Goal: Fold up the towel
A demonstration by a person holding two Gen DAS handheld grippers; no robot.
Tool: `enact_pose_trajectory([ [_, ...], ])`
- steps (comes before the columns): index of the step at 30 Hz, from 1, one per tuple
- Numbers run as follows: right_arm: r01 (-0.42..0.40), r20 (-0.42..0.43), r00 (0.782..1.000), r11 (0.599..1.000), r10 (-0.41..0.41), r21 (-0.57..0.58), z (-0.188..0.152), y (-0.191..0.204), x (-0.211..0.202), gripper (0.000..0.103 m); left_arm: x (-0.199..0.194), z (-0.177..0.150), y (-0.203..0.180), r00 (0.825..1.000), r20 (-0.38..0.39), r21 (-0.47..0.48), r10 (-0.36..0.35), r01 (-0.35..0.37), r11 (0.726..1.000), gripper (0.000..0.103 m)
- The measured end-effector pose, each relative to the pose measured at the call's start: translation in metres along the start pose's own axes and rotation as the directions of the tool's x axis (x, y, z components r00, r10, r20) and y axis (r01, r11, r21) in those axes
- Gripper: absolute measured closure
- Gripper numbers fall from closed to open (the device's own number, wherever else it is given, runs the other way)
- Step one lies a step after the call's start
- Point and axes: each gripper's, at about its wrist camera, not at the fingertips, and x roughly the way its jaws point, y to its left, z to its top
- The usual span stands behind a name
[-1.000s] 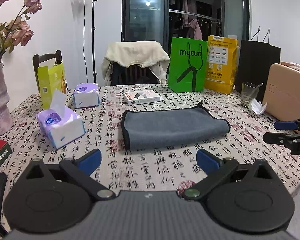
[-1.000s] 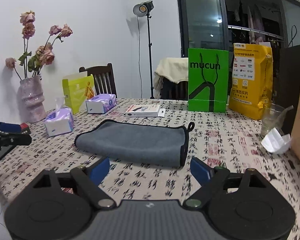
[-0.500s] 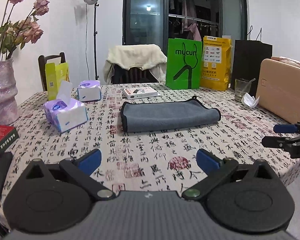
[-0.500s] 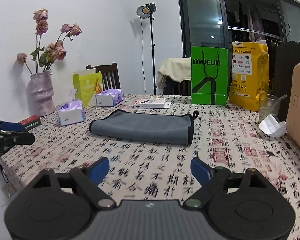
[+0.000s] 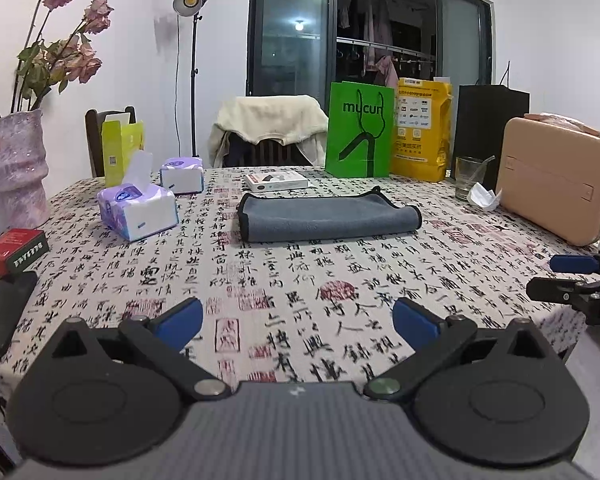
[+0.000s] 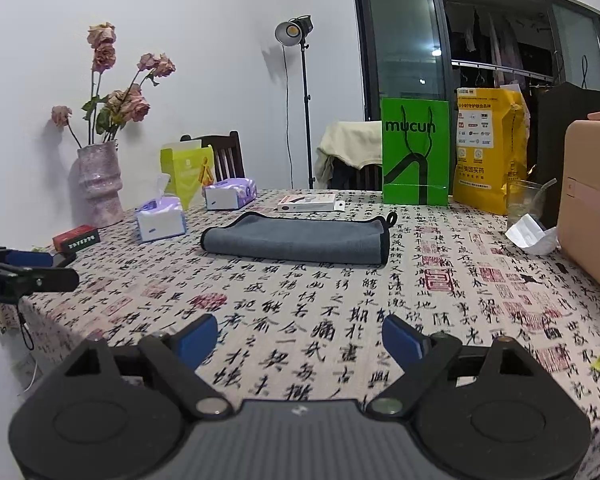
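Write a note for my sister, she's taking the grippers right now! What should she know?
Left gripper: jaws wide open, holding nothing, low over the near part of the table.
Right gripper: the same, jaws open and not holding anything.
Towel: the grey one lies in the middle of the table, apart from both grippers, with its looped corner toward the green bag.
Done: the towel looks folded over, one long edge rounded.
Left: maybe one more fold; otherwise nothing.

White walls, dark glass doors, studio lamp, draped chair
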Motion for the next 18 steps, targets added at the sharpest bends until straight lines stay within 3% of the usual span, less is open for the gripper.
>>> enact_pose_trajectory([
  [4,-0.002,0.011,1.000,1.000,0.002,0.002,-0.009,0.008,-0.018,0.013,-0.016,-0.009,-0.006,1.000,0.008,0.011,0.000,0.000,1.000,0.000],
  [7,-0.001,0.025,1.000,1.000,0.001,-0.008,-0.015,0.014,-0.032,0.007,-0.028,-0.016,-0.008,1.000,0.019,-0.001,-0.006,0.006,1.000,0.000],
  [18,-0.029,0.048,0.998,0.999,0.030,-0.027,-0.029,0.040,-0.069,0.007,-0.067,-0.040,-0.021,1.000,0.021,-0.004,-0.021,0.021,1.000,0.000],
])
